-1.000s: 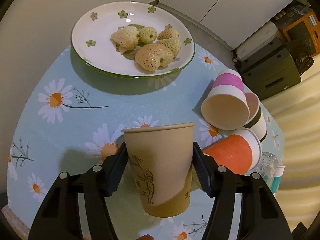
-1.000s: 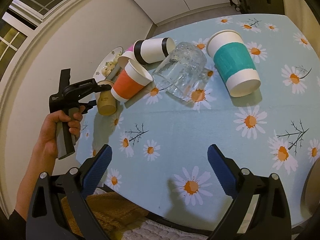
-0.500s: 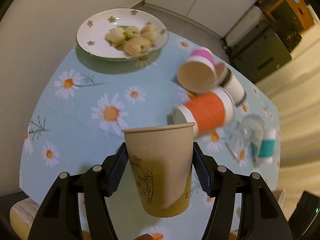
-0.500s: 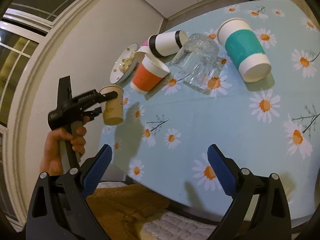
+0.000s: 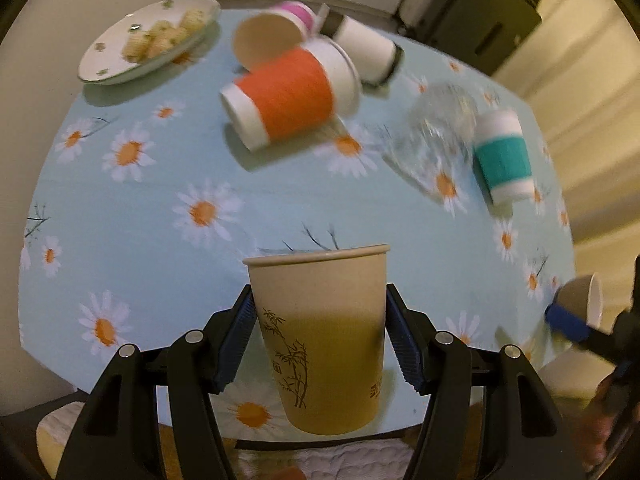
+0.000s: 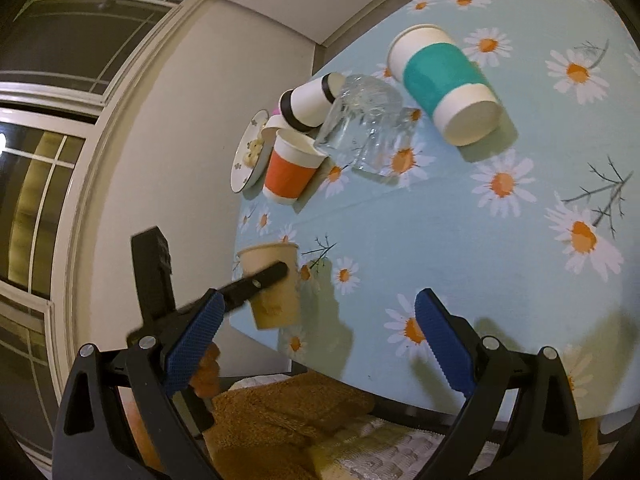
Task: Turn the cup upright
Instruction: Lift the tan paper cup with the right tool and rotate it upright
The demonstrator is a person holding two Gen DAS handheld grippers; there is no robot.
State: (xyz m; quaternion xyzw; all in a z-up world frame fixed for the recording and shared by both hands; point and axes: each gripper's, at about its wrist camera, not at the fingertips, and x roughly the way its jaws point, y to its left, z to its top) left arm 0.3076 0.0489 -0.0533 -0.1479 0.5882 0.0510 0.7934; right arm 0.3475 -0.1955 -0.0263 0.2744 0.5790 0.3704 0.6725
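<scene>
My left gripper [image 5: 318, 332] is shut on a tan paper cup with a bamboo print [image 5: 320, 336]. It holds the cup upright, mouth up, above the near edge of the daisy tablecloth [image 5: 140, 248]. In the right wrist view the same cup [image 6: 274, 284] hangs at the table's left edge in the left gripper [image 6: 264, 278]. My right gripper [image 6: 316, 340] is open and empty over the near edge; its blue pad also shows at the right of the left wrist view [image 5: 568, 322].
An orange cup [image 5: 288, 96], a pink cup [image 5: 272, 36], a black-banded white cup [image 5: 368, 52], a glass mug [image 5: 436, 136] and a teal cup [image 5: 504, 156] lie on their sides at the back. A plate of pale strawberries [image 5: 148, 40] sits far left. A brown cushion [image 6: 296, 416] lies below the table edge.
The left gripper has carried the tan cup back and to the right, from near the plate to the near table edge. The right gripper stayed open.
</scene>
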